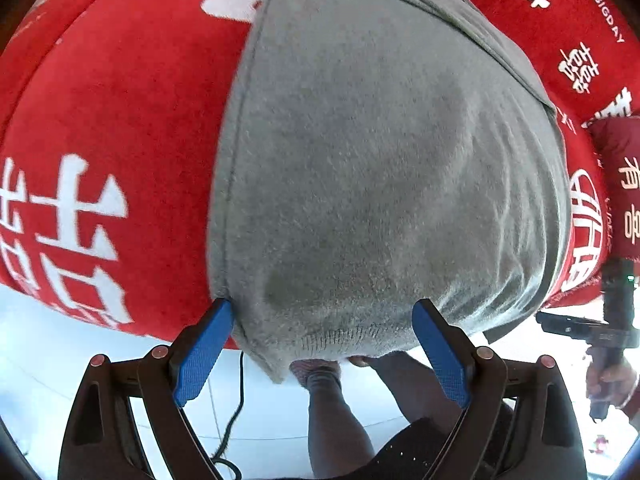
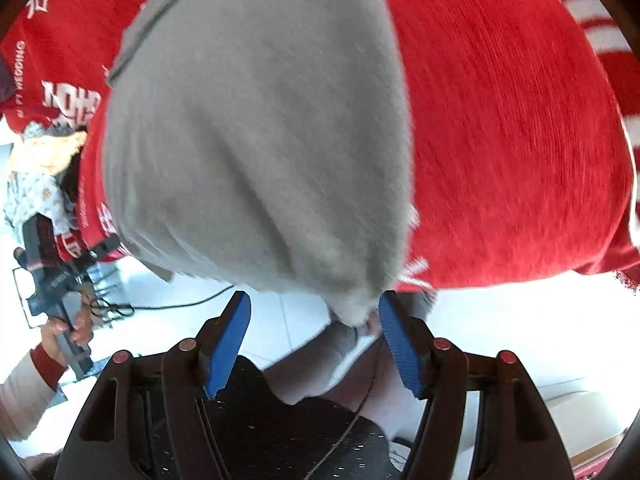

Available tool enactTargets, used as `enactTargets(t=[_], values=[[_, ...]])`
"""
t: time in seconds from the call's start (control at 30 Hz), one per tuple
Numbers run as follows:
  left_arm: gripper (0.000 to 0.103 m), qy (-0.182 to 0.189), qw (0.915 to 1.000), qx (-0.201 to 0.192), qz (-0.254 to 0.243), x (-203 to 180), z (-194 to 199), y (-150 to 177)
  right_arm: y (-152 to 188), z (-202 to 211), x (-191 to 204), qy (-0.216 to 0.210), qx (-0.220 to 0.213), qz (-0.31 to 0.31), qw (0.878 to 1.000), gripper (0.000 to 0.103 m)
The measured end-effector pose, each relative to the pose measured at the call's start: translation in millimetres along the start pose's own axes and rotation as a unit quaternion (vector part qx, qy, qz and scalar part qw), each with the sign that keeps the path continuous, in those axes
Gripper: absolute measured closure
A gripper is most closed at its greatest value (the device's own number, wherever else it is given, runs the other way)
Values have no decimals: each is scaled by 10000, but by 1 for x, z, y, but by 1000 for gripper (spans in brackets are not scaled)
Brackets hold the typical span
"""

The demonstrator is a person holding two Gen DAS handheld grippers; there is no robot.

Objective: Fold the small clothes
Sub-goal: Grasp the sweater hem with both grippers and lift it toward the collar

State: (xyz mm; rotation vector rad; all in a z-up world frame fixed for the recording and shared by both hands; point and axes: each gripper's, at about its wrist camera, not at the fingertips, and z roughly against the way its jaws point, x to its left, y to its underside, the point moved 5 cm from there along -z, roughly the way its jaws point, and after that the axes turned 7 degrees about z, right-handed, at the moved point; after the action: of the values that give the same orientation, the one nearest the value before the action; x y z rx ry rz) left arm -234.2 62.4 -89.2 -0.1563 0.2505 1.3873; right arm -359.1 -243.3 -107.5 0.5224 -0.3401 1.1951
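Lengthwise, grey garment (image 1: 372,168) on red cloth (image 1: 120,120), narrow end overhanging near edge.

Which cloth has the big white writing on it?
The red cloth spread underneath has the white characters. The grey garment lying on top of it is plain, with no writing.

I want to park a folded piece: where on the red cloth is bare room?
Free: the red cloth left of the grey garment in the left wrist view, right of it in the right wrist view. Crowded: the near edge, where both tools hover.
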Motion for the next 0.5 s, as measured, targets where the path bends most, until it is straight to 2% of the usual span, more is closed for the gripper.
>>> enactTargets(t=[0.1, 0.2, 0.33, 0.43, 0.5], values=[[11, 36, 9999, -62, -114, 4, -2, 0, 2, -14, -8, -1, 156, 44, 9999, 33], [11, 114, 9997, -1, -226, 3, -3, -23, -2, -23, -6, -221, 104, 46, 9997, 33], [11, 6, 9998, 170, -116, 17, -11, -17, -9, -33, 7, -274, 118, 243, 9993, 31], [11, 260, 9994, 237, 35, 20, -13, -17, -8, -35, 11, -264, 133, 306, 9991, 31], [11, 314, 9991, 257, -103, 13, -14, -17, -8, -34, 11, -220, 93, 312, 9992, 31]])
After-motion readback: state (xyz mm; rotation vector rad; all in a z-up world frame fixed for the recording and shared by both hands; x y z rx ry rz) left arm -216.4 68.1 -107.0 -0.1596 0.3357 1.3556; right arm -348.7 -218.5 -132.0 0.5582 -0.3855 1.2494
